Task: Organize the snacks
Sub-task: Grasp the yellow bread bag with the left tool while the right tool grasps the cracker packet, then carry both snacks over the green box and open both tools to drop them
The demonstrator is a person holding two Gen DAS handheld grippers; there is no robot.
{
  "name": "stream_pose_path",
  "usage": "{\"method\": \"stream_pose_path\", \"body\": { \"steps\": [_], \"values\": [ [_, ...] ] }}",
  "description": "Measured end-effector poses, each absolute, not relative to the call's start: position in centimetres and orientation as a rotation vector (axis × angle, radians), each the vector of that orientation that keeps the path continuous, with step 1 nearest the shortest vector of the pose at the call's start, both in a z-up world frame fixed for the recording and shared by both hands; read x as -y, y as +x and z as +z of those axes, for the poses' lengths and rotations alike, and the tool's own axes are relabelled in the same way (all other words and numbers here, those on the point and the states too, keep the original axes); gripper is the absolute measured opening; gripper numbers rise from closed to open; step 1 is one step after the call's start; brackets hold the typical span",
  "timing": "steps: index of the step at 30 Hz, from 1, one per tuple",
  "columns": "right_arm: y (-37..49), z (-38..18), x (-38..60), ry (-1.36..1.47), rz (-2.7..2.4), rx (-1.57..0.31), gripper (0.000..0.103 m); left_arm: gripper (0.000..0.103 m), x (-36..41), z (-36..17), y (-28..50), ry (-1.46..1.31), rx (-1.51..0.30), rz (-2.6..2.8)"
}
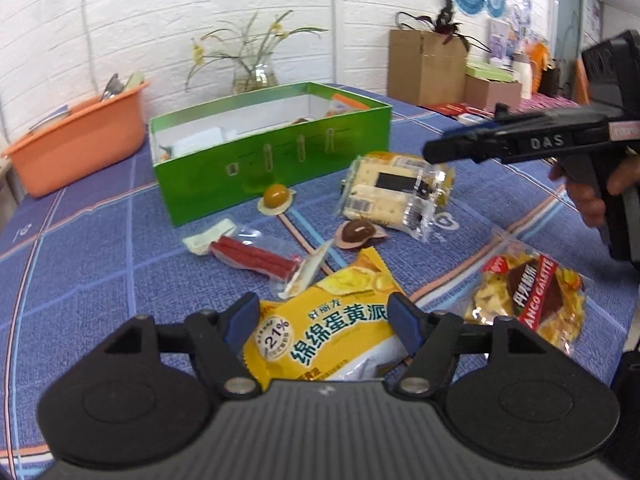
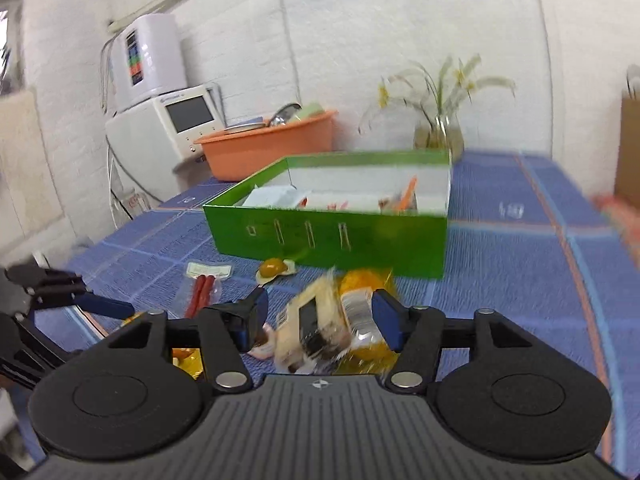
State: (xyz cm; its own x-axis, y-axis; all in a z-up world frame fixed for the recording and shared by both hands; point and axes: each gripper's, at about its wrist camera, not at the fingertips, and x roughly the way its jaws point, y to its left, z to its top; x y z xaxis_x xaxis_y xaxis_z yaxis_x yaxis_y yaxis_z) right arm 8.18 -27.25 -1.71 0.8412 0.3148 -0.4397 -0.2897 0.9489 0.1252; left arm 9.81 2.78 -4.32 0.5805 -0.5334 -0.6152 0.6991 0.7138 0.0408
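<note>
Snacks all over the blue cloth, so left to right we go: orange basin [image 1: 76, 136] at the far edge, then the green box [image 1: 272, 156] with a few packets already inside, and out in front of it the loose ones. Red sausage sticks [image 1: 252, 256] lie nearest the left, a jelly cup [image 1: 274, 197] sits just beside the box wall, a second cup [image 1: 360, 231] rests against the clear cracker pack [image 1: 396, 192], and the Franco Galette bag [image 1: 528, 296] lies well off to the right.

Down low, the left gripper [image 1: 322, 320] has its jaws spread either side of the yellow egg-yolk pie packet [image 1: 328, 332], pads not pressing on it. Over on the other side the right gripper [image 2: 318, 316] stands wide open too, the cracker pack [image 2: 320, 328] blurred between its fingers and not pinched.

Risks, as I read it: that puffy yellow packet is slick film, and a shallow bite on one corner could let it squirt free. Crackers may crack under a hard squeeze. Both tools are working close together, so a clash of fingers looks possible, and a careless sweep could send a jelly cup rolling
</note>
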Motion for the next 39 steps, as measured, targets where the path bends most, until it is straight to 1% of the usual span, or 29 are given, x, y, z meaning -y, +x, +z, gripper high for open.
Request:
{"method": "stream_pose_path", "body": {
  "steps": [3, 4, 6, 8, 11, 12, 13, 14, 20, 23, 26, 27, 29, 31, 32, 34, 39],
  "values": [
    [8.7, -1.6, 26.0, -0.057, 0.369, -0.482, 0.101, 0.077, -2.8, -4.4, 9.6, 0.326, -0.63, -0.796],
    [9.0, -1.8, 25.4, -0.083, 0.397, -0.5, 0.102, 0.08, -2.7, -4.5, 9.5, 0.344, -0.645, -0.816],
    [10.0, -2.5, 24.2, -0.142, 0.451, -0.558, 0.103, 0.083, -2.6, -4.4, 9.0, 0.393, -0.658, -0.836],
    [10.9, -3.3, 23.5, -0.187, 0.448, -0.605, 0.103, 0.083, -2.5, -4.3, 8.2, 0.441, -0.65, -0.838],
    [11.4, -4.0, 22.9, -0.271, 0.395, -0.628, 0.103, 0.085, -2.6, -3.9, 7.5, 0.491, -0.604, -0.828],
    [11.6, -4.2, 22.9, -0.29, 0.371, -0.633, 0.103, 0.09, -2.6, -3.9, 7.5, 0.501, -0.591, -0.827],
    [11.8, -4.3, 23.0, -0.302, 0.366, -0.638, 0.103, 0.101, -2.3, -3.9, 7.7, 0.508, -0.582, -0.825],
    [11.9, -4.6, 23.1, -0.314, 0.371, -0.646, 0.103, 0.102, -2.0, -3.9, 8.0, 0.512, -0.576, -0.829],
    [12.5, -4.8, 22.1, -0.355, 0.455, -0.699, 0.103, 0.102, -0.4, -5.2, 9.9, 0.563, -0.665, -0.917],
    [13.4, -4.7, 22.1, -0.333, 0.462, -0.72, 0.103, 0.102, -0.4, -5.8, 10.6, 0.524, -0.696, -0.933],
    [14.3, -4.7, 23.0, -0.25, 0.473, -0.779, 0.103, 0.093, -0.8, -5.9, 11.2, 0.436, -0.745, -0.955],
    [14.4, -4.8, 23.3, -0.232, 0.477, -0.789, 0.103, 0.086, -1.0, -5.9, 11.2, 0.416, -0.742, -0.946],
    [14.2, -4.8, 23.9, -0.214, 0.484, -0.788, 0.103, 0.08, -1.3, -5.8, 10.9, 0.385, -0.735, -0.912],
    [13.6, -4.7, 24.1, -0.194, 0.467, -0.783, 0.099, 0.068, -1.6, -5.8, 10.4, 0.341, -0.737, -0.855],
    [13.3, -4.6, 24.0, -0.195, 0.446, -0.785, 0.097, 0.066, -1.7, -5.7, 10.1, 0.314, -0.741, -0.82],
    [12.3, -4.5, 24.0, -0.194, 0.418, -0.781, 0.096, 0.062, -2.1, -5.6, 9.5, 0.262, -0.758, -0.746],
    [9.1, -3.1, 24.9, -0.115, 0.377, -0.686, 0.096, 0.06, -4.7, -4.9, 8.4, 0.043, -0.824, -0.639]
  ]
}}
